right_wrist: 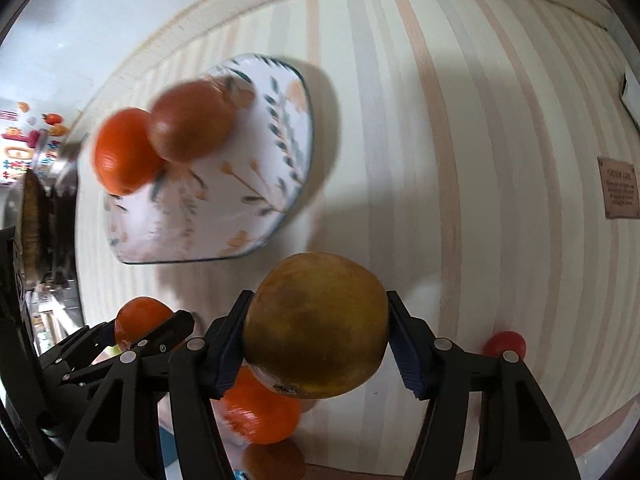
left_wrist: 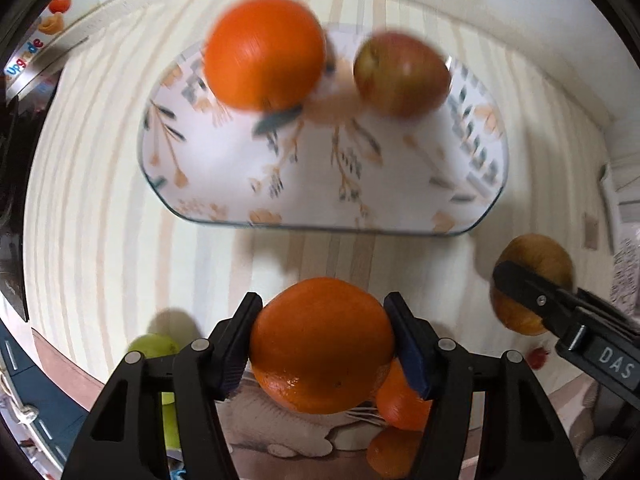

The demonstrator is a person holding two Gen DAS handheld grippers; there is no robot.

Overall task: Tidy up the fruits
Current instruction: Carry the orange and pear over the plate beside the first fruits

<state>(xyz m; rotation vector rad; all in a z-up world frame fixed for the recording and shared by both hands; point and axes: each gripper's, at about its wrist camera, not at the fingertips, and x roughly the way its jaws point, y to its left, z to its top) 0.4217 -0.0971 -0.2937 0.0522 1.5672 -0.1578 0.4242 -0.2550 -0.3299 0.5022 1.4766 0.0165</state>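
Left gripper point(left_wrist: 322, 346) pinching round orange point(left_wrist: 322, 344); right gripper point(right_wrist: 316, 328) pinching brownish-yellow round fruit point(right_wrist: 316, 324). Best carried level, set gently inside floral square plate's point(left_wrist: 320, 184) near edge.

Bare striped bench point(left_wrist: 100, 208) is lying open around the plate point(left_wrist: 320, 184); 2 fruits are occupying the plate's far side, its near half staying free.

An orange point(left_wrist: 322, 344) and a brownish-yellow fruit point(right_wrist: 316, 324) are held aloft; another orange point(left_wrist: 264, 52) and an apple point(left_wrist: 402, 74) are seen on the floral plate point(left_wrist: 320, 192).
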